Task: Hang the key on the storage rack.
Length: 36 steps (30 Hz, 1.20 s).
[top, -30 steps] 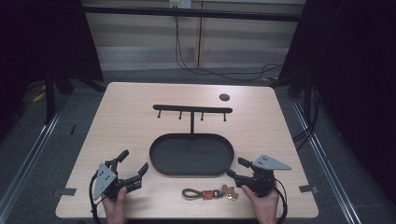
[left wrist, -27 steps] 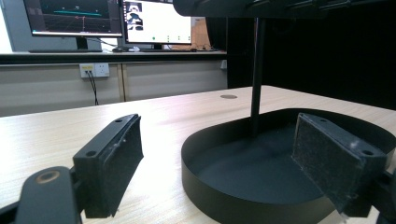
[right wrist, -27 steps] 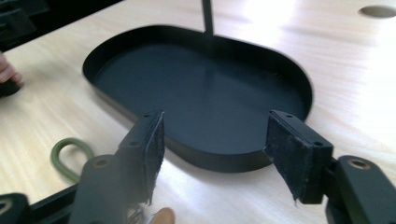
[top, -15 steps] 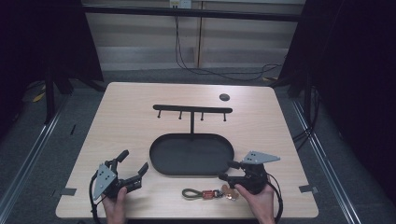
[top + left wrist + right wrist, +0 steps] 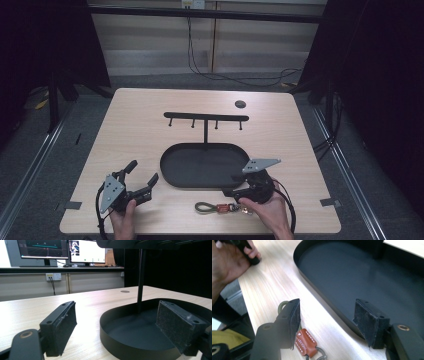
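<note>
Brown leather tag of key strap (image 5: 305, 343) lay on wooden table (image 5: 150, 130), just beside left jaw of right gripper (image 5: 239, 191), partly hidden behind that jaw. Jaws spread, nothing between pads, no contact seen. Olive loop of strap showed past tip of same jaw. Right jaw hung over rim of black oval tray (image 5: 172, 175). Left gripper (image 5: 142, 179) jaws also spread wide, empty; tray rim and black stand post (image 5: 141, 277) seen between them, farther off.

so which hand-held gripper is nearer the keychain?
The right hand-held gripper: its open jaws sit just above the brown leather keychain with olive cord loop. The left hand-held gripper is farther off.
</note>
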Available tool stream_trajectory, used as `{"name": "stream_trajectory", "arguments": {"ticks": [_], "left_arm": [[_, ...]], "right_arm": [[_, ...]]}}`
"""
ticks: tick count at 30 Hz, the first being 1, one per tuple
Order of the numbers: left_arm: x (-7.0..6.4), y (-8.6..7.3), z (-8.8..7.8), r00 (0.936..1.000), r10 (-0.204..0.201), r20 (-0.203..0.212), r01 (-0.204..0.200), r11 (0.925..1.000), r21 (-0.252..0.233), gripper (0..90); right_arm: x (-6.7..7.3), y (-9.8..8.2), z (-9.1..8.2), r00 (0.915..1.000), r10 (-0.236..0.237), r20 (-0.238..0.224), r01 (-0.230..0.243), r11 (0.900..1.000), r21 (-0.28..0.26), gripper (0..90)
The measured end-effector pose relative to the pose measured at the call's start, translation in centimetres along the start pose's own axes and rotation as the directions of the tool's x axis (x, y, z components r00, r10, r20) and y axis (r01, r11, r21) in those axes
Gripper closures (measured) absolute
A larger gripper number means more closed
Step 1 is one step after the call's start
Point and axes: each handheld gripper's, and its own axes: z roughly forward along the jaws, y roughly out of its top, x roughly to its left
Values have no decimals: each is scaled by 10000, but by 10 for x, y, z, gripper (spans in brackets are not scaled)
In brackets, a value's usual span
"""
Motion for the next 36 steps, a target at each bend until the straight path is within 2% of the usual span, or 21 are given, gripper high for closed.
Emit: {"name": "stream_trajectory", "arguments": {"ticks": [3, 5, 8, 11, 16, 17, 18, 22, 27, 31, 34, 35, 36], "left_arm": [[0, 0, 0, 10000, -38, -74, 38, 10000, -35, 162], [0, 0, 1, 10000, 15, -91, -16, 10000, -38, 162], [0, 0, 1, 10000, -4, -35, 4, 10000, -15, 162], [0, 0, 0, 10000, 1, -92, -1, 10000, -16, 162], [0, 0, 1, 10000, -3, -41, 3, 10000, -57, 162], [0, 0, 1, 10000, 4, -65, -4, 10000, -74, 162], [0, 0, 0, 10000, 40, -80, -40, 10000, -50, 162], [0, 0, 0, 9999, 83, -82, -83, 10000, -30, 162], [0, 0, 0, 9999, 83, -79, -83, 10000, -34, 163], [0, 0, 0, 9999, 85, -81, -86, 10000, -38, 163], [0, 0, 0, 9999, 79, -76, -80, 10000, -47, 162], [0, 0, 0, 9999, 78, -74, -79, 10000, -51, 162], [0, 0, 0, 9999, 82, -75, -82, 10000, -45, 162]], "right_arm": [[3, 5, 4, 9996, -252, -122, 256, 9992, 312, 445], [3, 7, 8, 9991, -319, -288, 337, 9976, 608, 455], [5, 11, 14, 9983, -328, -478, 374, 9944, 993, 491], [7, 12, 17, 9977, -315, -595, 382, 9926, 1152, 506], [11, 19, 25, 9914, -737, -1083, 918, 9806, 1733, 559], [12, 20, 26, 9912, -684, -1131, 885, 9791, 1833, 572], [15, 22, 30, 9890, -768, -1261, 1029, 9711, 2153, 585], [19, 23, 37, 9854, -815, -1494, 1183, 9592, 2567, 626], [22, 25, 47, 9788, -1049, -1759, 1565, 9370, 3123, 699], [22, 28, 54, 9723, -1213, -1996, 1877, 9143, 3588, 752], [23, 32, 60, 9685, -1364, -2084, 2114, 8926, 3983, 766], [24, 34, 62, 9691, -1371, -2050, 2131, 8841, 4160, 766], [25, 35, 64, 9690, -1365, -2059, 2140, 8800, 4239, 765]]}}
